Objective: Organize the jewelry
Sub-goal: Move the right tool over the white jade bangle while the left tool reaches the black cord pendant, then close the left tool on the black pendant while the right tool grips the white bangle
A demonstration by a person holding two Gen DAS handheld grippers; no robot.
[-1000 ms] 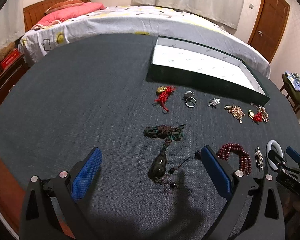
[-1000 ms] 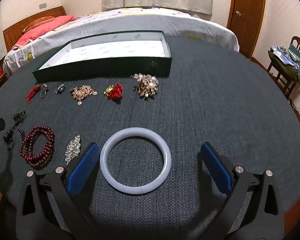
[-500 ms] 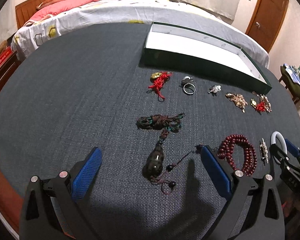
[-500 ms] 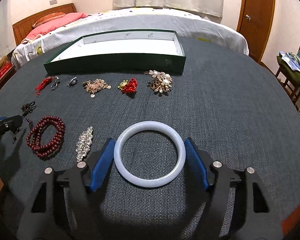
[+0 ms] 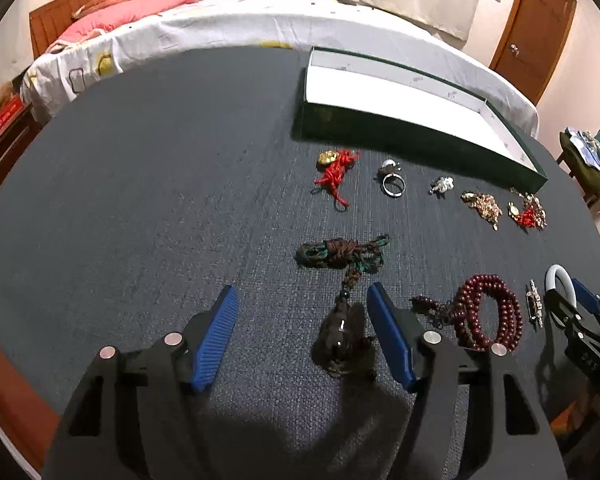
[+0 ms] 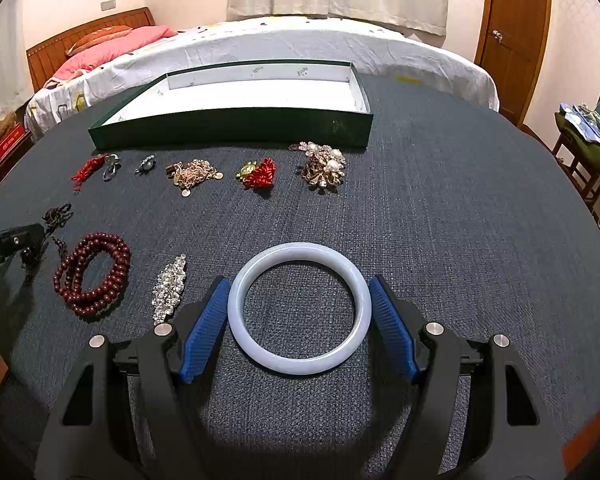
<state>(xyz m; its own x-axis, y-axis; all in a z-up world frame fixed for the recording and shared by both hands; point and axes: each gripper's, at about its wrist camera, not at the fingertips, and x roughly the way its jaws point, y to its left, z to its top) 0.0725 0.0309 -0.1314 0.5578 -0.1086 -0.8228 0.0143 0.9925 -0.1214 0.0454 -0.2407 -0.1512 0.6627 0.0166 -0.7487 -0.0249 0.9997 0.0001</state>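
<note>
My right gripper [image 6: 299, 322] is shut on a pale jade bangle [image 6: 299, 364] that lies on the dark cloth; both blue pads touch its sides. My left gripper [image 5: 302, 338] is partly closed around a dark pendant [image 5: 342, 340] on a green-brown cord [image 5: 340, 254]; the right pad is near it, the left pad stands apart. A green box with a white inside [image 6: 236, 98] stands at the back of the table, empty.
Dark red beads [image 6: 92, 276] and a crystal brooch [image 6: 169, 288] lie left of the bangle. A row of small pieces lies before the box: red tassel [image 5: 334, 172], ring [image 5: 392, 182], gold chain [image 6: 192, 172], pearl brooch [image 6: 324, 166]. Bed behind.
The right gripper's fingers closed onto the bangle. The left gripper moved forward over the pendant and narrowed its fingers around it.
</note>
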